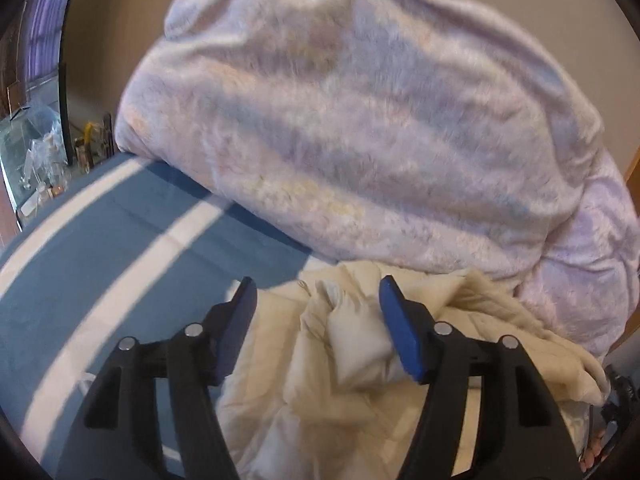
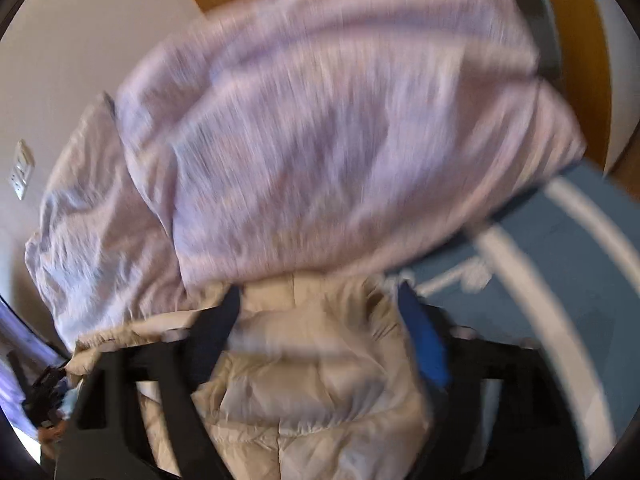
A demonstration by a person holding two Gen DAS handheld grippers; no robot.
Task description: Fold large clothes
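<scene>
Cream quilted garment (image 1: 340, 360) lies crumpled beneath both tools on the blue striped bed (image 1: 100, 248). Left tool (image 1: 318, 300) spread wide, empty; right tool (image 2: 320, 308) likewise wide. Lavender blanket (image 1: 360, 120) heaped beyond.

A blue bed cover with white stripes (image 1: 120, 232) carries a cream quilted garment (image 1: 340, 380) and a bulky lilac blanket (image 1: 360, 120).

Ahead of you the lavender blanket heap (image 1: 360, 120) walls off the far side. Cream quilted garment (image 1: 344, 360) fills the gap under your left gripper (image 1: 316, 320). Bare striped blue bedcover (image 1: 120, 240) to the left gives you passage. Right view blurred: bedcover strip (image 2: 560, 280) bare at right.
</scene>
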